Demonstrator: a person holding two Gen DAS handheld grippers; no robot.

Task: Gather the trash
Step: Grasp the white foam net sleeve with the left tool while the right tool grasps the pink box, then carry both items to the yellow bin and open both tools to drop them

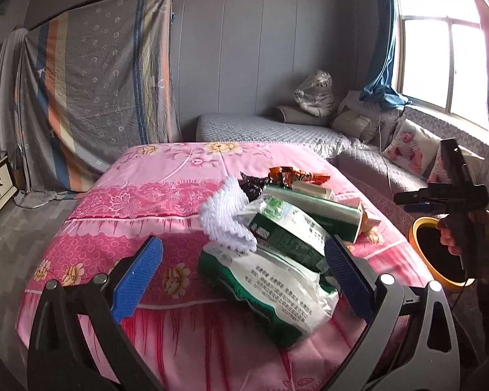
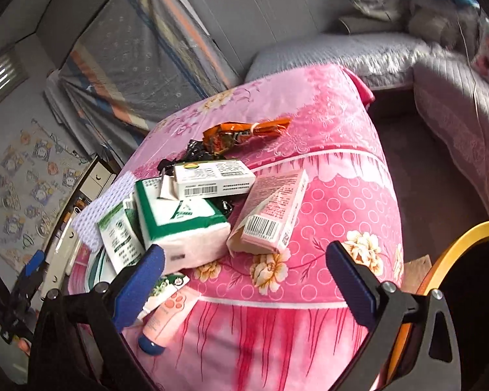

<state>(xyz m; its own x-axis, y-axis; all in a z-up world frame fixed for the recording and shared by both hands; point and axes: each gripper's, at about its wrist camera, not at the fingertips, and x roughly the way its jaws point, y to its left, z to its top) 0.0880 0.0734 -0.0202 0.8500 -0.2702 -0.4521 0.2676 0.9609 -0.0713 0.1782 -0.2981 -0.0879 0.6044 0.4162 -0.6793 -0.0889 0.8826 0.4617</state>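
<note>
Both our grippers, left gripper [image 1: 243, 272] and right gripper [image 2: 244, 275], hover with jaws apart, empty; crumpled green-and-white plastic bag [image 1: 277, 290] lies on pink floral quilt [image 1: 146, 195]; we should pinch its raised edge, then carry it to yellow-rimmed bin [image 1: 422, 228].

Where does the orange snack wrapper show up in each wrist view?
Left wrist: the orange snack wrapper lies at the far end of the trash pile, upper centre, partly hidden behind boxes.
Right wrist: it lies in full view, upper centre, beyond the white box.
Shared landmark: the yellow-rimmed bin, at the right edge in both.
</note>
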